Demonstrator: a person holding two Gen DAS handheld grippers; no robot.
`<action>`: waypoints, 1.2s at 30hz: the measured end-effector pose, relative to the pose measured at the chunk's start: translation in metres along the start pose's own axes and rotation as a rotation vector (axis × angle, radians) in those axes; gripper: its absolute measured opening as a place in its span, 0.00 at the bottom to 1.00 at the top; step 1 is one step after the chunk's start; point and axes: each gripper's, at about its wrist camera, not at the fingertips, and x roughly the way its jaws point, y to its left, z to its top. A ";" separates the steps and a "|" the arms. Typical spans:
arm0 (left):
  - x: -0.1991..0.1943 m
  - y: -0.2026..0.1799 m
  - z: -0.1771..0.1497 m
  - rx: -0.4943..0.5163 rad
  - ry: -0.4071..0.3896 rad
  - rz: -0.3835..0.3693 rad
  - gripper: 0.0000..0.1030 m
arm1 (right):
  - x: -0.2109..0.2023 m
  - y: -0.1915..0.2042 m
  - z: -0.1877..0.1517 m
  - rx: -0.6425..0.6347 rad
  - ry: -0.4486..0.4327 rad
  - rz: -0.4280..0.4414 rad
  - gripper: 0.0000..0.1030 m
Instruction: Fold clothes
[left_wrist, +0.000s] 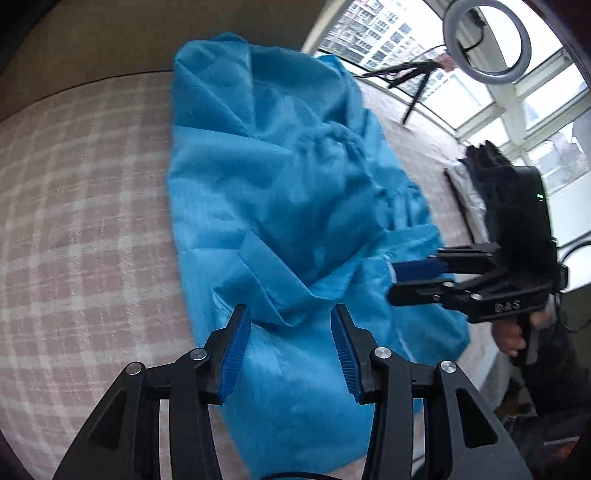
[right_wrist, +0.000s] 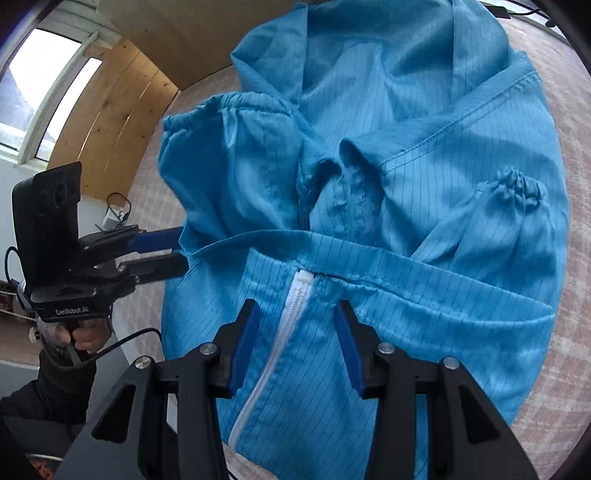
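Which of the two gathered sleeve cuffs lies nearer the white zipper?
In the right wrist view, the small puckered cuff lies far right of the white zipper. The wide open cuff at upper left sits closer to the zipper's line.

Wide bed (left_wrist: 85, 206) under a pink-and-white checked cover, woven and faintly plaid. Spread directly across it: bright blue pinstriped work garment (left_wrist: 266, 192), thin and rumpled, with a white plastic zip (right_wrist: 275, 354) partly closed along the front, gathered elastic cuff (right_wrist: 517, 186) folded inward over the chest. Toward the window end, also on the cover: black tripod legs (left_wrist: 410, 79) of a ring light, and a dark heap of cloth (left_wrist: 484, 166).
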 end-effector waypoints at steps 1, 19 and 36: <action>-0.007 0.010 0.006 -0.050 -0.032 0.002 0.41 | -0.004 0.001 0.001 -0.001 -0.018 -0.013 0.41; -0.021 0.030 -0.050 -0.056 0.051 -0.054 0.43 | 0.040 0.063 0.069 -0.187 0.010 -0.019 0.27; -0.010 0.017 -0.062 -0.063 0.095 -0.044 0.42 | -0.106 -0.111 -0.090 0.322 -0.224 -0.088 0.50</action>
